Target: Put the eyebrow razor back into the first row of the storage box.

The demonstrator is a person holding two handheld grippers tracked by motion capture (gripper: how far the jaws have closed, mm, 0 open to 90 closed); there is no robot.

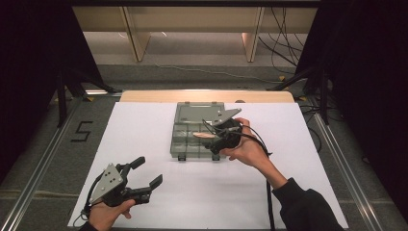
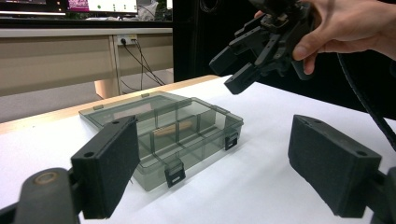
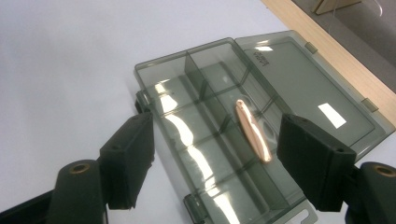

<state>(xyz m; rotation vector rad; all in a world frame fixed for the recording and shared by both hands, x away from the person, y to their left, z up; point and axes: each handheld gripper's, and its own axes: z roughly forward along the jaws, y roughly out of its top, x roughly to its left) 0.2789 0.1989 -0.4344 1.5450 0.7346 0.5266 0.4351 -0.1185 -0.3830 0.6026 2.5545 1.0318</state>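
Right gripper [image 1: 217, 139] held above the near right part of the organiser box [image 1: 185, 142], jaws apart with nothing between them; in the right gripper view the copper-coloured spoon-shaped piece [image 3: 252, 130] lies below the gap, inside the box, untouched; left gripper [image 1: 146, 175] at the near left of the white sheet [image 1: 144, 134], well apart from the box, jaws wide apart and empty. One box, smoky clear plastic, lid [image 3: 299, 79] folded flat open toward the far wooden table edge [image 1: 144, 96]; interior split by dividers into several compartments; one copper piece in a long compartment beside the lid hinge, the other compartments bare; two dark latches [image 2: 173, 173] on the near wall.
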